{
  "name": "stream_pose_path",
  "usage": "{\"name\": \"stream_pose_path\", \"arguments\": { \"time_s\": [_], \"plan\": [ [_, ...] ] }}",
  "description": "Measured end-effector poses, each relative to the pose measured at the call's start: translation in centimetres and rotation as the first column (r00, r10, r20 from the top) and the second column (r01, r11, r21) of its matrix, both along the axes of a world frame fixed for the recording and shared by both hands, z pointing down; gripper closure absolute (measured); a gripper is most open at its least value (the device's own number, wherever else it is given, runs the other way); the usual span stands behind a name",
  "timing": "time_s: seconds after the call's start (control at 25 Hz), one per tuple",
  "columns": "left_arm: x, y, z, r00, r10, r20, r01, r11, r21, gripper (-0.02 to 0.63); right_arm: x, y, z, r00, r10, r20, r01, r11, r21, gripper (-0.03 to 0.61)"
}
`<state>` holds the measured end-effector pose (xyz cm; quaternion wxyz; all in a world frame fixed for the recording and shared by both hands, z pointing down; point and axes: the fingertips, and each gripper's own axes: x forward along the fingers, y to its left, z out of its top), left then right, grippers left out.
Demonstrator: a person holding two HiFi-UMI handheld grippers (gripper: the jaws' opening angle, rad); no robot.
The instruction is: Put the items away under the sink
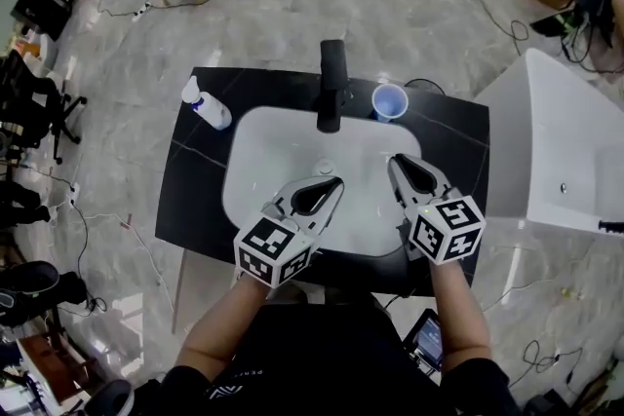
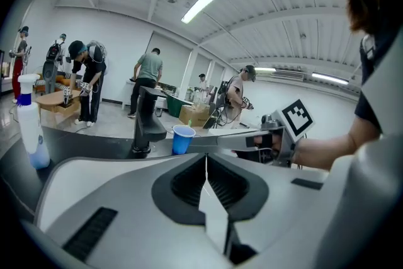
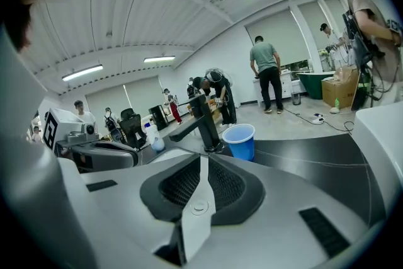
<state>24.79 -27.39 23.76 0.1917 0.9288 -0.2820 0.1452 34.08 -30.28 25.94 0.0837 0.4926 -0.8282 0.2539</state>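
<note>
A blue plastic cup [image 1: 389, 101] stands on the black counter [image 1: 200, 180] just right of the black tap [image 1: 332, 83]. A white spray bottle with a blue collar [image 1: 206, 104] lies or stands at the counter's back left. The cup [image 2: 182, 138] and the bottle [image 2: 29, 123] both show in the left gripper view, and the cup [image 3: 240, 140] again in the right gripper view. My left gripper [image 1: 334, 185] and right gripper [image 1: 397, 163] hover over the white basin [image 1: 263, 151], both shut and empty.
A white cabinet or appliance [image 1: 561, 146] stands right of the counter. Cables lie across the marble floor, with office chairs [image 1: 29, 102] at left. Several people work at tables in the background [image 2: 88, 82].
</note>
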Motion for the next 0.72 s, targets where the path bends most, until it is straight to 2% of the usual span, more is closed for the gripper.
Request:
{"name": "stream_pose_path", "arguments": {
  "time_s": [0.6, 0.64, 0.72],
  "plan": [
    [2.3, -2.6, 2.4, 1.000, -0.018, 0.019, 0.018, 0.999, 0.027, 0.601, 2.2, -4.9, 3.0, 0.999, -0.001, -0.047, 0.002, 1.000, 0.019, 0.537],
    [2.4, -2.8, 2.6, 1.000, -0.019, 0.022, 0.019, 1.000, 0.023, 0.601, 2.3, -5.2, 3.1, 0.999, -0.003, -0.045, 0.004, 1.000, 0.021, 0.528],
    [2.4, -3.2, 2.9, 0.999, -0.021, 0.028, 0.020, 1.000, 0.016, 0.601, 2.3, -5.7, 3.4, 0.999, -0.011, -0.048, 0.012, 1.000, 0.026, 0.427]
  ]
}}
